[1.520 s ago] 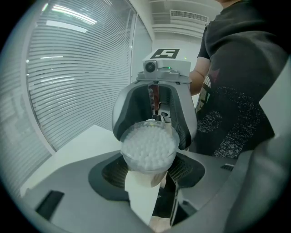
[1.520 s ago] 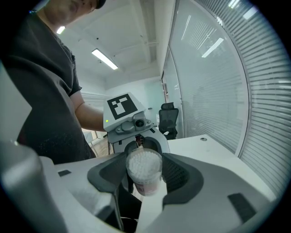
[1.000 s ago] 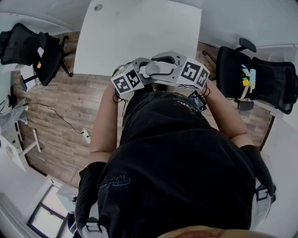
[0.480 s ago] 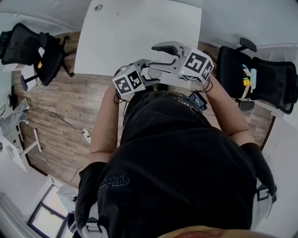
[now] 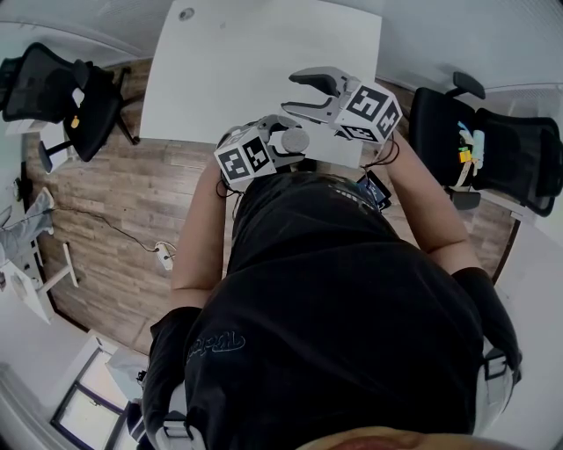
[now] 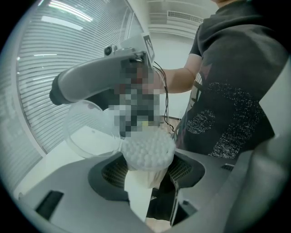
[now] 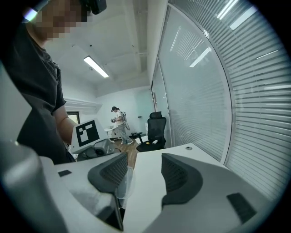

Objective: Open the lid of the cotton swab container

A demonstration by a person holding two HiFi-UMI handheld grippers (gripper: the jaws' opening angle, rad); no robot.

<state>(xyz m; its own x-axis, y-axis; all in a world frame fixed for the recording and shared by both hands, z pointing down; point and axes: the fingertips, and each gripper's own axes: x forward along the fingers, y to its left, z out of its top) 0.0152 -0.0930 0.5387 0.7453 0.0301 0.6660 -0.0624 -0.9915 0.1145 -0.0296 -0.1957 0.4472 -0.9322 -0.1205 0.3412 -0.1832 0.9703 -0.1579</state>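
Note:
My left gripper (image 6: pixel 148 172) is shut on the cotton swab container (image 6: pixel 148 152), a small clear tub packed with white swab tips. Its clear round lid (image 6: pixel 91 129) hangs open on the left side of the tub. In the head view the left gripper (image 5: pixel 286 136) sits at the near edge of the white table (image 5: pixel 255 61). Just beyond it, my right gripper (image 5: pixel 297 95) hovers over the table, open. In the right gripper view nothing lies between the open jaws of the right gripper (image 7: pixel 143 170). The clear lid (image 7: pixel 123 182) shows beside its left pad.
Black office chairs stand left (image 5: pixel 62 92) and right (image 5: pixel 493 149) of the table, on a wooden floor. A small round grommet (image 5: pixel 186 14) sits at the table's far left. Another person (image 7: pixel 119 120) stands far off in the room. Window blinds run along one side.
My right gripper has drawn away from the left gripper, out over the table and a little higher. The left gripper has stayed in place.

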